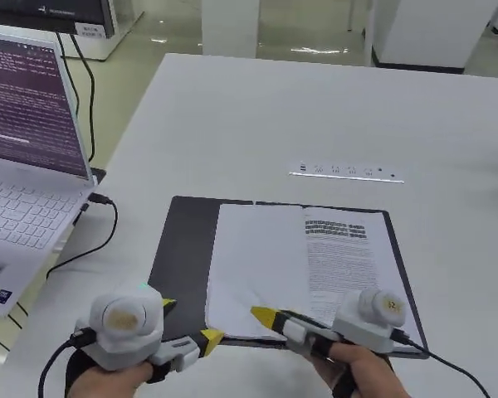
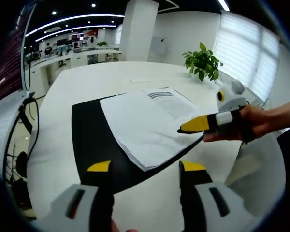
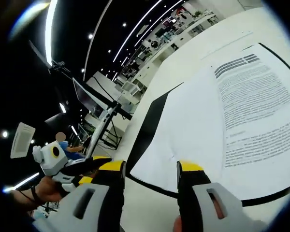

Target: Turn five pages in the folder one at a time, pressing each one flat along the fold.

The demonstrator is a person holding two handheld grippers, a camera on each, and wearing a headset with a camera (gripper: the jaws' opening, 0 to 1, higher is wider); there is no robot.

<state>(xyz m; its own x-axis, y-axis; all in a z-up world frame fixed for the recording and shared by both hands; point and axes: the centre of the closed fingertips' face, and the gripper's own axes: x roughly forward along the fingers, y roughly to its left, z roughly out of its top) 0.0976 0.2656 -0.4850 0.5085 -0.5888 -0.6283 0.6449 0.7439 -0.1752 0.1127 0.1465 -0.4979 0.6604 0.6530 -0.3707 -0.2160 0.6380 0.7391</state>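
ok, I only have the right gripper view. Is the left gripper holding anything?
Observer: No. The left gripper view shows the left gripper with its jaws apart and nothing between them, pointed at the near corner of the folder.
Operator: what's on the bench left of the folder?
Observer: In the head view, an open laptop, with its screen lit and full of text.
Operator: anything out past the right side?
Observer: A potted plant by the far right edge of the table. I cannot tell whether it stands on the table or behind it.
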